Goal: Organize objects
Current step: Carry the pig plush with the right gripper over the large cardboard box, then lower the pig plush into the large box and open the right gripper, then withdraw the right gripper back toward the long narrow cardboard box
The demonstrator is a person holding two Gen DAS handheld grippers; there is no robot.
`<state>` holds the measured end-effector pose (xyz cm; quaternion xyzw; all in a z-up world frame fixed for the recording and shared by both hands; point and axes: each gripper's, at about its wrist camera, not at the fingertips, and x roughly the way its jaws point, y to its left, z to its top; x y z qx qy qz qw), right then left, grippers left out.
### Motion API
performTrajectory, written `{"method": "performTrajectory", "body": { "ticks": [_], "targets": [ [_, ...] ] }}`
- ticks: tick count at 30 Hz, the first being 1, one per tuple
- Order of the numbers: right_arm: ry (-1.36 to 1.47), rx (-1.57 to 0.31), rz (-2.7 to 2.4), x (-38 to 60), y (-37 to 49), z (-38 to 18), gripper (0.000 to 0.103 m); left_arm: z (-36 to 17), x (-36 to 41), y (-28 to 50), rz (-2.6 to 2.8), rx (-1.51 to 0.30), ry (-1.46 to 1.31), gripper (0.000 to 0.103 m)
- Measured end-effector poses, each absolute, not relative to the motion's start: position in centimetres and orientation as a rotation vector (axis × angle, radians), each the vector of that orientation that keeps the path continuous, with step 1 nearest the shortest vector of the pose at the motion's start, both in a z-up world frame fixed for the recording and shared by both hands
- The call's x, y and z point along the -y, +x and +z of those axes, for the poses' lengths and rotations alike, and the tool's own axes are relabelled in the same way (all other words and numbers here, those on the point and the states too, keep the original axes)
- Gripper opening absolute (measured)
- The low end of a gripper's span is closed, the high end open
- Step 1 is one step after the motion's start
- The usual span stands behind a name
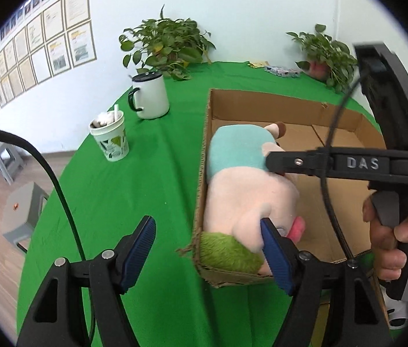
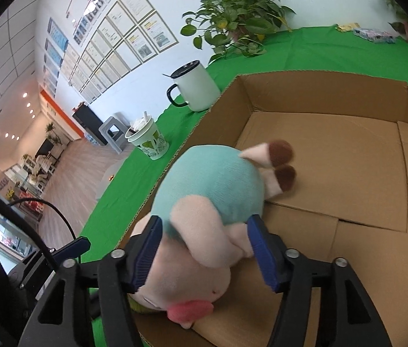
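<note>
The right gripper (image 2: 204, 248) straddles a pink plush pig in a teal shirt (image 2: 204, 202), blue pads at its sides, inside the open brown cardboard box (image 2: 348, 173). The left gripper (image 1: 208, 256) gapes empty over the green tabletop (image 1: 146, 188).

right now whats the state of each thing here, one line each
plush pig: lying on its side in the box, between the right gripper's fingers
cardboard box: open-topped, holding only the pig
left gripper: open, holding nothing
right gripper: fingers either side of the pig, grip unclear
white mug: upright, lid on
paper cup: upright, straw sticking out
</note>
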<state>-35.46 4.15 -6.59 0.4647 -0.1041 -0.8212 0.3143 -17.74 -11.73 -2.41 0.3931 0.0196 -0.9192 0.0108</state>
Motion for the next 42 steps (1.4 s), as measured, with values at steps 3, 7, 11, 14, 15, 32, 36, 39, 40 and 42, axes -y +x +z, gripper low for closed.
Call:
{"method": "performTrajectory", "body": {
  "ticks": [3,7,11,14,15,32,36,39,40,42],
  "targets": [
    [1.281,0.304,-2.092,-3.9,-35.3,-7.8,0.064,-3.3,12.5,-18.4,-2.888,-0.141,1.342,0.073],
    [1.263,0.284,-2.085,-3.2,-35.1,-7.7,0.065,-5.1,12.0,-18.5,-2.917,-0.236,1.463,0.064],
    [1.247,0.305,-2.076,-3.5,-35.1,-8.2,0.065,-5.5,11.5,-18.3,-2.931,-0.234,1.456,0.060],
    [1.295,0.321,-2.088,-4.2,-34.8,-8.0,0.068,-5.6,11.5,-18.1,-2.917,-0.242,1.464,0.056],
    [1.299,0.320,-2.105,-4.8,-34.5,-7.6,0.069,-5.6,11.4,-18.1,-2.911,-0.240,1.462,0.055],
    [1.398,0.287,-2.753,-32.8,-22.9,-5.9,0.075,-5.3,11.0,-17.2,-2.860,-0.228,1.462,0.050],
    [1.401,0.285,-2.747,-32.8,-22.5,-7.5,0.043,-5.3,10.9,-17.0,-2.860,-0.215,1.464,0.048],
    [1.376,0.311,-2.777,-33.3,-22.1,-7.8,0.032,-5.3,10.8,-16.8,-2.852,-0.212,1.470,0.048],
    [1.372,0.328,-2.782,-33.4,-21.9,-7.8,0.027,-5.3,10.7,-16.7,-2.848,-0.205,1.470,0.048],
    [1.365,0.349,-2.783,-34.4,-21.4,-8.4,0.026,-5.3,10.5,-16.3,-2.844,-0.192,1.470,0.048]
  ]
}}
